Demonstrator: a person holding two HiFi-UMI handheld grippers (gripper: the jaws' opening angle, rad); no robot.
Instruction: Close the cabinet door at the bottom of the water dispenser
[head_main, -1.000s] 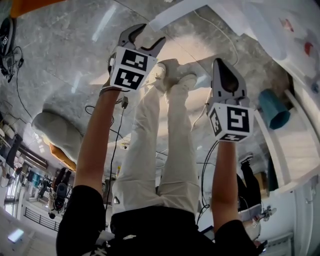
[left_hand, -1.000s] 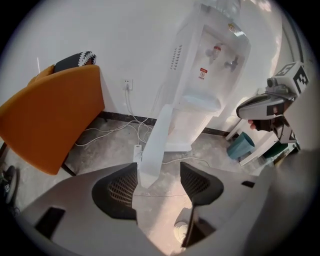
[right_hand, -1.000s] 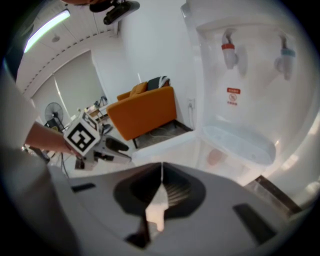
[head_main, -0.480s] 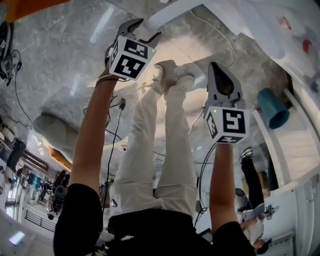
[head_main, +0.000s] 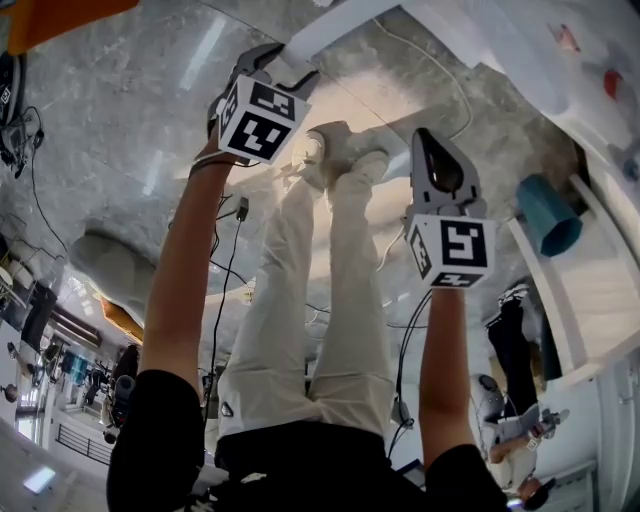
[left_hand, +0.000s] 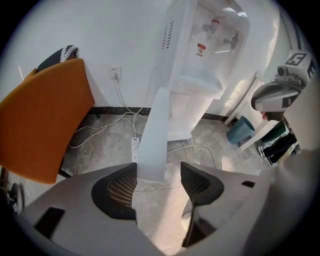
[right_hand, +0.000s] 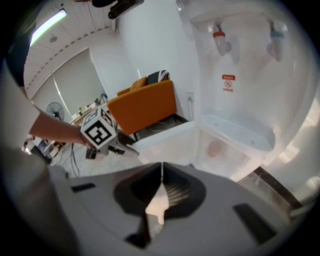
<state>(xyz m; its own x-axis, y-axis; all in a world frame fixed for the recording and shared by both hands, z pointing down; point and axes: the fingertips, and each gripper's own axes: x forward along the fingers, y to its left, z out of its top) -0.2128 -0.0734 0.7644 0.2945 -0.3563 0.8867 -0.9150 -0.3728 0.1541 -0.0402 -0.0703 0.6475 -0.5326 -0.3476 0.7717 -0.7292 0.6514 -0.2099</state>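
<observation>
The white water dispenser stands against the wall, and its bottom cabinet door is swung open toward me, seen edge-on. My left gripper is open, with the door's outer edge in the gap between its jaws. From the head view, the left gripper reaches the white door at the top. My right gripper is shut on nothing and hangs to the right of the door. In its own view the right gripper faces the dispenser and the door.
An orange chair stands left of the dispenser. A power strip with cables lies on the floor by the door. A teal bin and a white shelf are on the right. My shoes stand just behind the door.
My left gripper has moved forward to the door's edge. The right gripper has shifted slightly left and stays shut.
</observation>
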